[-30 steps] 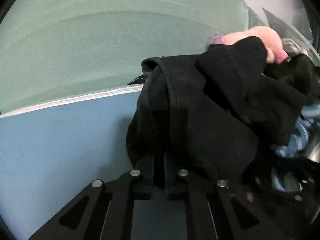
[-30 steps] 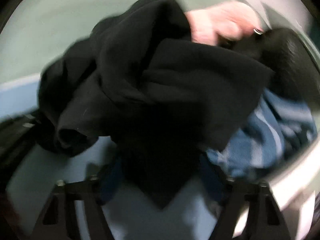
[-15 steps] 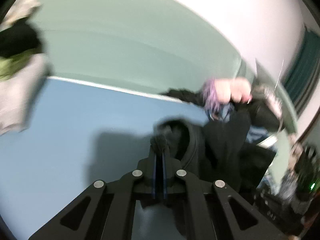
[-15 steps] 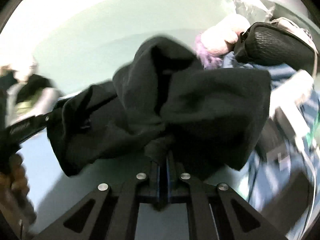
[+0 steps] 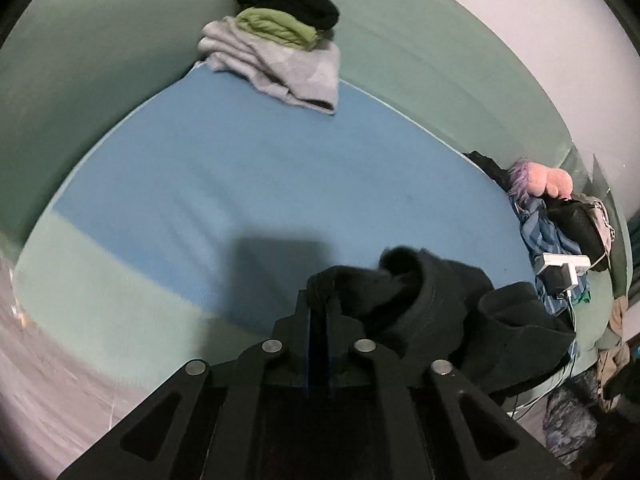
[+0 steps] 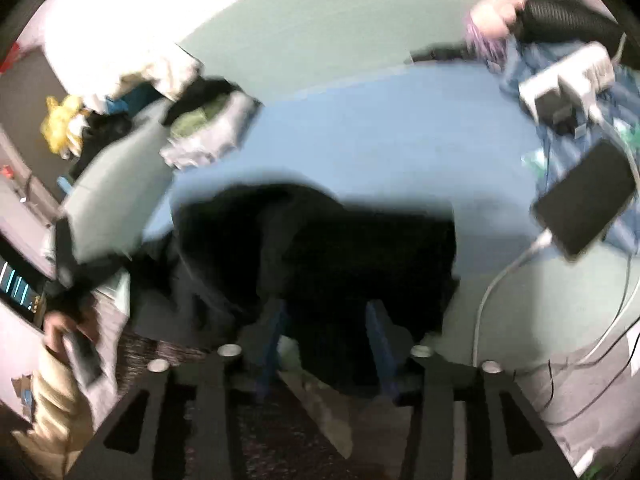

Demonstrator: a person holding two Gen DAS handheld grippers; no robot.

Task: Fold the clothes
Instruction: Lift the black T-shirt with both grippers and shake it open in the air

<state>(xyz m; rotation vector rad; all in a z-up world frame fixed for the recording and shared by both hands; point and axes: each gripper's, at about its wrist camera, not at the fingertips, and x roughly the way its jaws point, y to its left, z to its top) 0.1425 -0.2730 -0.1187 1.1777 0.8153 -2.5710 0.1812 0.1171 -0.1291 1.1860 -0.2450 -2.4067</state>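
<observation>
A black garment (image 5: 436, 304) hangs bunched over the near edge of the blue bed sheet (image 5: 260, 184). My left gripper (image 5: 319, 308) is shut on a fold of it at its left end. In the right wrist view the same black garment (image 6: 320, 240) lies blurred across the sheet's near edge (image 6: 380, 132). My right gripper (image 6: 326, 320) is open, its jaws wide apart with the cloth lying between and over them, not pinched.
A stack of folded clothes (image 5: 280, 48) sits at the far corner of the bed. A pink plush toy (image 5: 548, 182), a black bag (image 5: 580, 232), blue striped cloth and a charger lie at the right edge. A phone (image 6: 584, 200) on a cable lies at the right.
Both grippers pulled the black garment back from the pile at the right and lowered it onto the near edge of the bed. The right gripper, shut half a second ago, has opened.
</observation>
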